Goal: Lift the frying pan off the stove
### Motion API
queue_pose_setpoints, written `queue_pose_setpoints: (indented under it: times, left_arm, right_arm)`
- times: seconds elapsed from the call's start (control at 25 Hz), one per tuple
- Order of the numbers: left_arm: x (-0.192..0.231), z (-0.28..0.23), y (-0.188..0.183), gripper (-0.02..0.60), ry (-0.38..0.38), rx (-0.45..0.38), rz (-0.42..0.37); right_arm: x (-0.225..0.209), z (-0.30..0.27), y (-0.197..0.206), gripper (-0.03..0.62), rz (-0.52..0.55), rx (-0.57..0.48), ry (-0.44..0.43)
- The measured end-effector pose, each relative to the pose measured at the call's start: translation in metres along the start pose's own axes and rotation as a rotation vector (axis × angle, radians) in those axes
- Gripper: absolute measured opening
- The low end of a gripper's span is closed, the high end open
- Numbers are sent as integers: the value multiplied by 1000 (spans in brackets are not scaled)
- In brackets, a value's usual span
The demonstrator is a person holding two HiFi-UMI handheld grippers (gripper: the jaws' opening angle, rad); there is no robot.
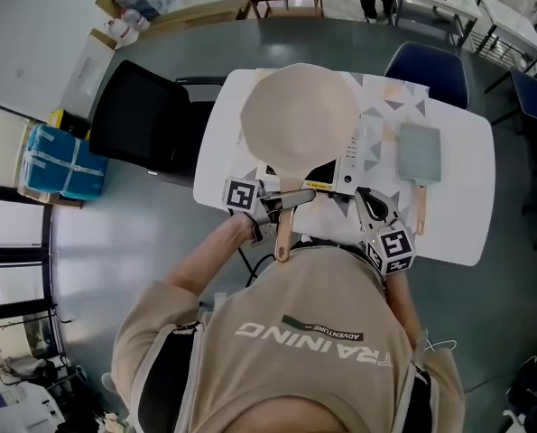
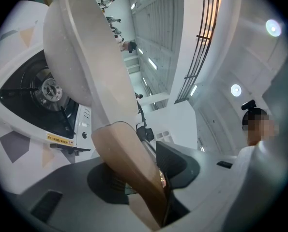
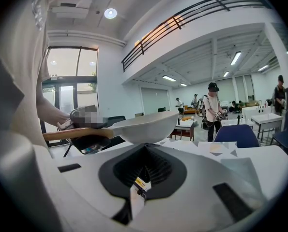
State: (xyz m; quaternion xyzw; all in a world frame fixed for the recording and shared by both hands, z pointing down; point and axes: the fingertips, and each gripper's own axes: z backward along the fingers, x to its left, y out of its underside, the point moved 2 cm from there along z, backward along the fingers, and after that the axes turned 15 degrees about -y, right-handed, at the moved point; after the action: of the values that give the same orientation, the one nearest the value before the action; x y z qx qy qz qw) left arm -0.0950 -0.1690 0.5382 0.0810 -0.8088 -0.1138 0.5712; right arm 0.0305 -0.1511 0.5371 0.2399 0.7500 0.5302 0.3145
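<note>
Clamped with the left gripper's [image 2: 144, 180] fingers [image 2: 178, 162] across the wooden handle [image 2: 127, 153], about midway along it. Shut on nothing at the right gripper [image 3: 143, 174], low by the surface's [image 1: 458, 215] near edge. Held clear above the stove [image 2: 42, 93], over the surface's left half: the frying pan [image 1: 300, 115], tilted, burner uncovered. Likely rigid and moderately heavy, with the bowl's weight far out from the grip, so prone to drooping or rolling. Probably smooth on the wood; best gripped squarely across the handle's flat faces, nearer the bowl, and squeezed firmly.
</note>
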Motion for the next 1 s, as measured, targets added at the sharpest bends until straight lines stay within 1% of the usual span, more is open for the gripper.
queue_pose_setpoints:
  times: [0.28, 0.6, 0.8, 1.0]
  left_arm:
    - [-5, -4, 2, 175, 15, -10, -6]
    - [-4, 6, -3, 176, 13, -21, 22]
    - [0, 7, -4, 175, 1, -24, 18]
    - [-2, 9, -5, 179, 23, -33, 15]
  right_arm:
    - [-1, 2, 0, -3, 12, -4, -11]
    - [2, -6, -4, -4, 23, 0, -20]
    - [1, -6, -2, -5, 22, 0, -18]
    - [3, -6, -3, -5, 34, 5, -26]
